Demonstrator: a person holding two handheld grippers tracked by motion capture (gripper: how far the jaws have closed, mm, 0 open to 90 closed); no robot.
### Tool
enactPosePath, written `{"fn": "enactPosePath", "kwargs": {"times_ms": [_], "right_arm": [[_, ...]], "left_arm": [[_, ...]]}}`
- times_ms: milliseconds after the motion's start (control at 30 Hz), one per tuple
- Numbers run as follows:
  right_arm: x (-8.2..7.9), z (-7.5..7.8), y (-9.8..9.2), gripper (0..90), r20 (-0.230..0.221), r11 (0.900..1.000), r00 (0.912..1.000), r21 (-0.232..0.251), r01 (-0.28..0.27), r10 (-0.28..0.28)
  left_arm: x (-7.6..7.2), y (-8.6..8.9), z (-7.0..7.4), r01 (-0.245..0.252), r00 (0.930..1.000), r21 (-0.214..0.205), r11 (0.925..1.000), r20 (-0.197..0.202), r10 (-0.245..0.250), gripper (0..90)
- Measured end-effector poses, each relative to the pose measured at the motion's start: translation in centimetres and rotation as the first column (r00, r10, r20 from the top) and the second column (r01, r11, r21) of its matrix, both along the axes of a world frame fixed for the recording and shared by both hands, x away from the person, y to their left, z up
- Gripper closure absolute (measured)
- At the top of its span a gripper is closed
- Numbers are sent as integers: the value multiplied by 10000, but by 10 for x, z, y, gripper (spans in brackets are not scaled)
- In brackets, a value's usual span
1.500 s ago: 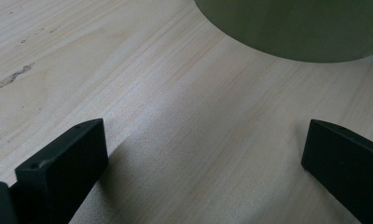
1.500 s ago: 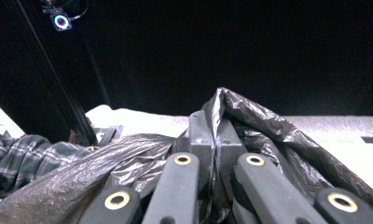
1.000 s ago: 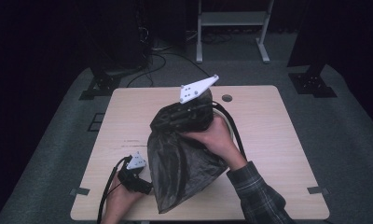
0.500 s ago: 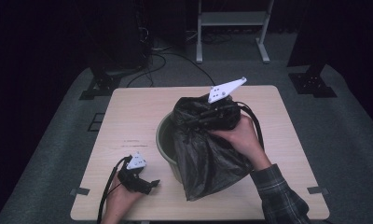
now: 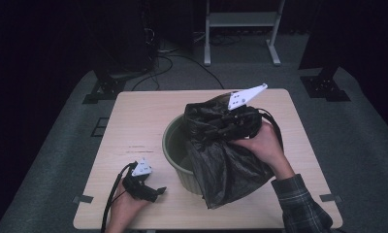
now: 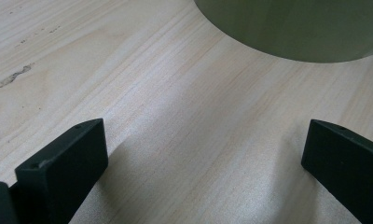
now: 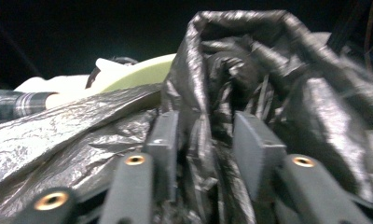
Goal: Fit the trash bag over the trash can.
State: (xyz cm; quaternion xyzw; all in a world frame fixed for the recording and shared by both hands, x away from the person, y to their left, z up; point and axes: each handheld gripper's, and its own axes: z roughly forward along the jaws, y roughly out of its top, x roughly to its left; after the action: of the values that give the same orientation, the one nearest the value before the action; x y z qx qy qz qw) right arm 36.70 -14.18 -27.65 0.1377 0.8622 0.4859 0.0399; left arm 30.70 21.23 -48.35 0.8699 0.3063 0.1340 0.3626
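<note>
A pale wooden surface (image 5: 134,121) sits in a dark room on grey floor, with a metal stand (image 5: 240,19) and cables beyond its far edge. Near the middle of the surface stands a round olive-green bin (image 5: 175,145), its mouth open on the left side. A crumpled black plastic bag (image 5: 226,170) lies over the bin's right rim and spills down its near right side onto the surface; its gathered top bunches up over the far right of the rim. The person's right hand (image 5: 260,145), in a plaid sleeve (image 5: 303,204), reaches in from the near right and holds the right tool (image 5: 221,121) level at that bunched top, a white three-cornered plate (image 5: 248,95) sticking up from it. In the right gripper view a twisted fold of the bag (image 7: 250,93) runs between the two jaws, which have just been opening and stand part-way apart; the fold looks loose rather than pinched, though the picture is blurred. At the near left, well apart from the bag, the left hand (image 5: 126,206) rests on the surface holding the left tool (image 5: 155,191). In the left gripper view its jaws stand wide apart over bare wood with nothing between them, and the bin's green wall (image 6: 296,28) is just ahead.
</note>
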Motion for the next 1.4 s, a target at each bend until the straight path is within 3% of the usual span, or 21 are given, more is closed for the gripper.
{"fn": "enactPosePath", "kwargs": {"times_ms": [167, 300, 433, 733, 833, 900, 1000, 1167, 1300, 1400], "right_arm": [[0, 10, -15, 425, 355, 9972, 9980, 548, 508, -528], [11, 11, -32, 399, 484, 9864, 9869, 668, 1503, -1537], [28, 8, -50, 400, 288, 9719, 9745, 852, 2194, -2225], [52, 0, -68, 357, -113, 9486, 9549, 1114, 2961, -2967], [57, -6, -65, 351, -533, 9585, 9668, 1283, 2547, -2498], [56, -9, -58, 346, -556, 9664, 9711, 1001, 2369, -2323], [59, -15, -49, 339, -535, 9666, 9667, 432, 2525, -2501], [65, -26, -47, 354, -942, 9662, 9624, 153, 2574, -2548], [67, -31, -46, 510, -1259, 9724, 9648, 60, 2333, -2307], [64, -31, -44, 652, -1140, 9734, 9674, 115, 2287, -2259]], "left_arm": [[0, 0, 0, 3, 10000, 3, 10000, 1, -3, 0], [0, 0, 0, 1, 10000, 1, 10000, 0, -1, 0], [0, 0, 0, 2, 10000, 1, 10000, -1, -2, 0], [0, 0, 0, 1, 10000, 1, 10000, -1, -1, 0], [0, 0, 0, 1, 10000, 0, 10000, -1, -1, 0], [0, 0, 0, 10, 10000, 0, 10000, 0, -10, 0], [0, 0, 0, 14, 10000, 1, 10000, 3, -14, 0], [0, 0, 0, 17, 10000, 2, 10000, 0, -17, 0], [0, 0, 0, 21, 10000, 4, 10000, 1, -21, 0], [0, 0, 0, 18, 10000, -1, 10000, 1, -18, 0]]}}
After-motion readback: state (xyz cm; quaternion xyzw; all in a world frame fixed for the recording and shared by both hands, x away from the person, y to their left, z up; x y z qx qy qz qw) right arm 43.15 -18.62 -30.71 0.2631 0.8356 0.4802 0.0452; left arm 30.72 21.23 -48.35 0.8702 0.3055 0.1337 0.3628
